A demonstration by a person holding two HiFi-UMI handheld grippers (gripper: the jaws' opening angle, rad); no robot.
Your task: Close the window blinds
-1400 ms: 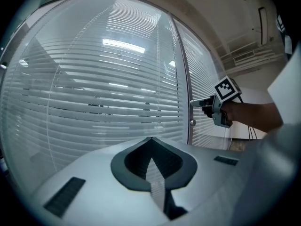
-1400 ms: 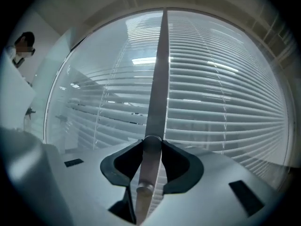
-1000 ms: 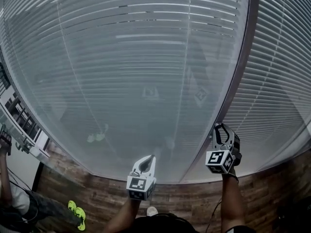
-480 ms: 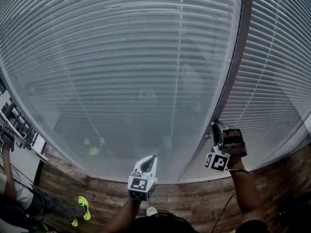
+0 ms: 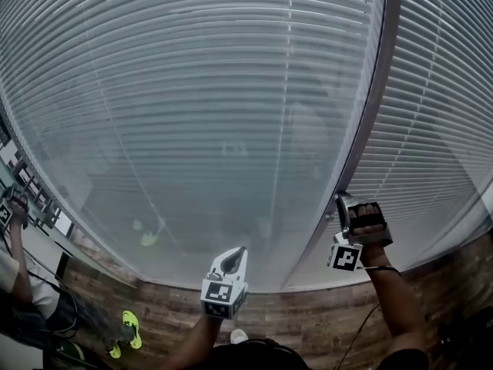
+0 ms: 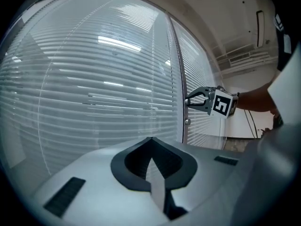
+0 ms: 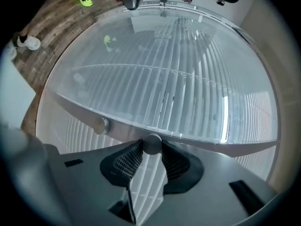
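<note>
Rolled since earlier, my right tool (image 5: 343, 201) pinches the small grey round knob (image 7: 152, 143); twist steadily, without slipping. Left tool (image 5: 239, 254) closed, empty.

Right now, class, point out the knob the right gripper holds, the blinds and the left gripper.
knob (image 7: 152, 144): right gripper view, its round end between the jaws.
blinds (image 5: 192, 99): head view, a slat in the left pane.
left gripper (image 5: 243, 250): head view, its closed tips.

Bystander (image 5: 15, 280) cropped at left edge
</note>
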